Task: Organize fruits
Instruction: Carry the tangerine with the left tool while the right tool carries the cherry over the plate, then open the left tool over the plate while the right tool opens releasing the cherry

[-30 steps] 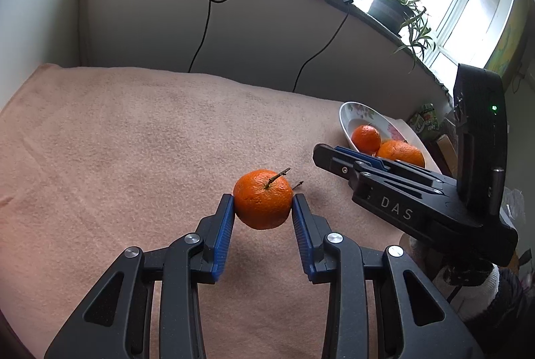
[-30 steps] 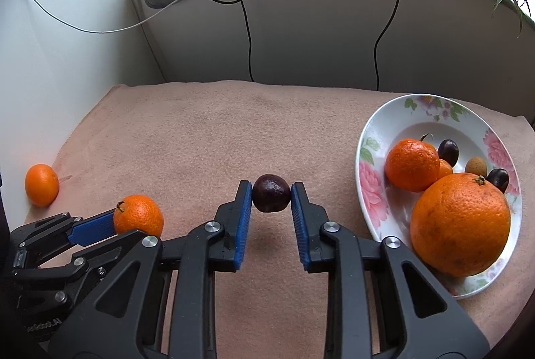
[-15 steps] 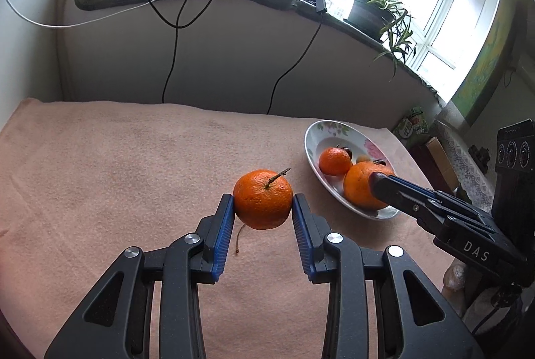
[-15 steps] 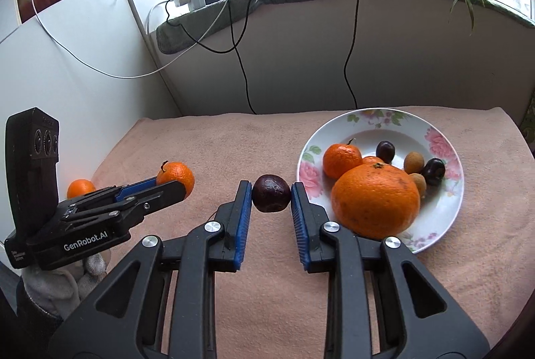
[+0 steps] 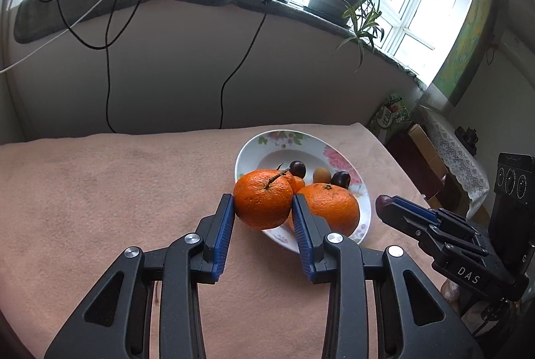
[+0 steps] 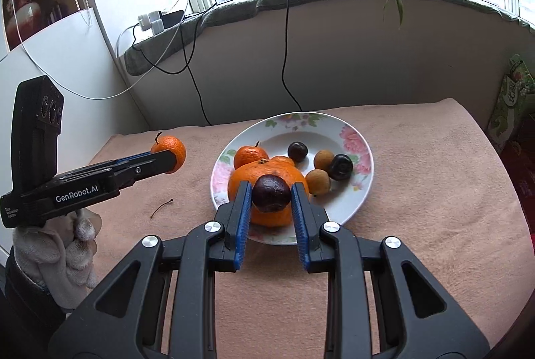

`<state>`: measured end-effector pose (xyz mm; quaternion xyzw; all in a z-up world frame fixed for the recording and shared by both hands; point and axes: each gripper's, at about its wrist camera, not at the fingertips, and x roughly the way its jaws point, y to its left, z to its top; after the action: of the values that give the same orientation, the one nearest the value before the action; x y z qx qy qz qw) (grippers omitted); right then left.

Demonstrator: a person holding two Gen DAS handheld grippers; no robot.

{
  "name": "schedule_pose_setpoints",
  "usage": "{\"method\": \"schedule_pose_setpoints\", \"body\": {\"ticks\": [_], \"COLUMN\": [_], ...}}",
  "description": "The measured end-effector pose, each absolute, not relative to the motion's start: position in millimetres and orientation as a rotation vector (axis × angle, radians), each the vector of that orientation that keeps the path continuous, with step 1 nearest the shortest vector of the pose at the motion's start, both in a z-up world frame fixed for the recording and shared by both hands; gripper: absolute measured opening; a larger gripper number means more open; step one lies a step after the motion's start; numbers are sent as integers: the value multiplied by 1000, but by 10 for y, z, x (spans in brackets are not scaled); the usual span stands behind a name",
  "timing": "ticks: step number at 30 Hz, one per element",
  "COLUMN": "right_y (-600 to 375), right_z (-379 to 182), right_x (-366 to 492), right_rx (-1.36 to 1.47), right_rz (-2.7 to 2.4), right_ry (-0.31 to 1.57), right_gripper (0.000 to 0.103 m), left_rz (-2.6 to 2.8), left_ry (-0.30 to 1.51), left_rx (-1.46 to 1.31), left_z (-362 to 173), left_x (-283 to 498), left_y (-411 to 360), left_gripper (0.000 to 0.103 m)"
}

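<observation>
Both tongs have swung over toward the plate [image 6: 362, 192] since a second ago; it now sits right ahead of them, so the drop looks close; left tongs [image 5: 262, 208] clamp a mandarin [image 5: 262, 198], bright, pebbled, stem up, just short of the rim; right tongs [image 6: 271, 193] pinch a dark plum [image 6: 271, 193], glossy, above the big orange [image 6: 267, 192].

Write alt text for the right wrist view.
The right hand-held gripper grips a dark plum above a flowered plate of oranges and small fruits on a pink cloth. At left, the left hand-held gripper holds a tangerine.
</observation>
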<state>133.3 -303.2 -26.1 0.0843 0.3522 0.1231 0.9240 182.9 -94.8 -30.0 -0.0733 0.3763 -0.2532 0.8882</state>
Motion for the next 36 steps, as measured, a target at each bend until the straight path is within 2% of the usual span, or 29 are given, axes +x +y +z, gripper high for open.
{"method": "schedule_pose_setpoints", "body": {"ticks": [12, 32, 35, 36], "right_y": [-3211, -3255, -3260, -3265], "right_z": [-501, -618, -614, -614], "right_x": [1513, 1619, 1616, 1617], "right_rx": [178, 187, 182, 182], "right_rz": [250, 260, 253, 250], "right_ry": [765, 784, 784, 783], "right_gripper": [25, 25, 29, 33], "left_rz": [-562, -542, -535, -534], "left_ry": [816, 846, 848, 846], "left_rx": [-118, -79, -73, -75], "left_z": [-334, -409, -410, -407], "left_x": [2133, 2381, 2384, 2385], "left_y": [-1335, -1545, -1553, -1552], "left_gripper": [34, 34, 36, 42]}}
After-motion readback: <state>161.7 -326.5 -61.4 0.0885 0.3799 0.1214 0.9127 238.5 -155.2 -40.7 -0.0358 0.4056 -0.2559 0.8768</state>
